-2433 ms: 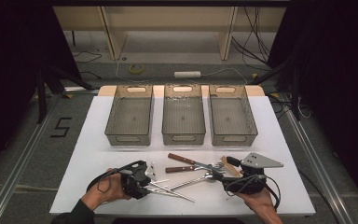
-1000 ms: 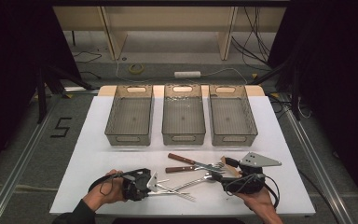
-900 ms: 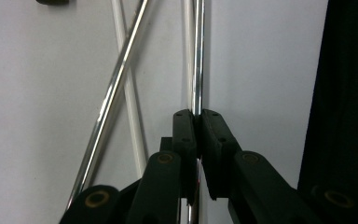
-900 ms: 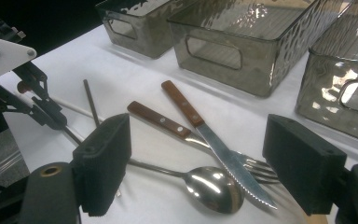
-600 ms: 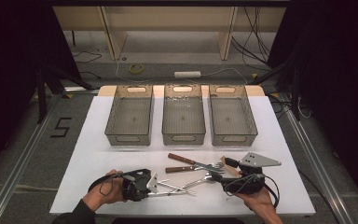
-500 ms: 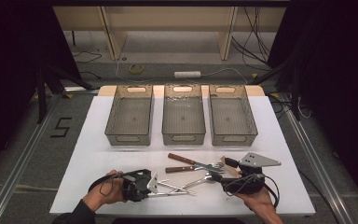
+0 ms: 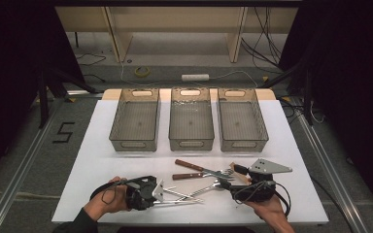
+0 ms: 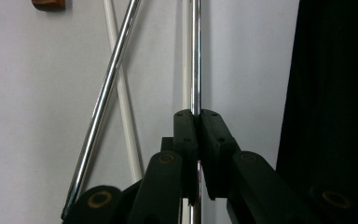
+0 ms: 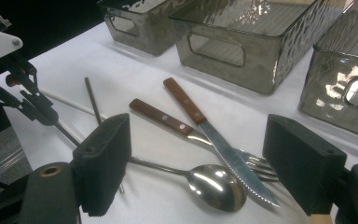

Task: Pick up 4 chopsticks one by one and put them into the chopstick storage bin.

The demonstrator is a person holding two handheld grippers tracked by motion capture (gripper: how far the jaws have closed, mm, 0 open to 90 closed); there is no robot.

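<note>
Left gripper (image 8: pixel 198 116) clamped tight on a thin steel rod (image 8: pixel 196 56), a slim, shiny, straight utensil handle lying flat on the white table (image 7: pixel 102 160) just left of the spoon (image 9: pixel 214 184). Best lifted level and slowly, clear of the other crossed metal handle (image 8: pixel 105 100) beside it. Right gripper (image 9: pixel 196 163) with jaws wide apart, empty, just over the spoon

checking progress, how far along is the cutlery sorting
Nothing looks done: all three bins are empty. In hand: the left hand-held gripper is shut on a metal rod. The right hand-held gripper is open above the spoon. Left: knife, fork and the other pieces remain on the table.
</note>
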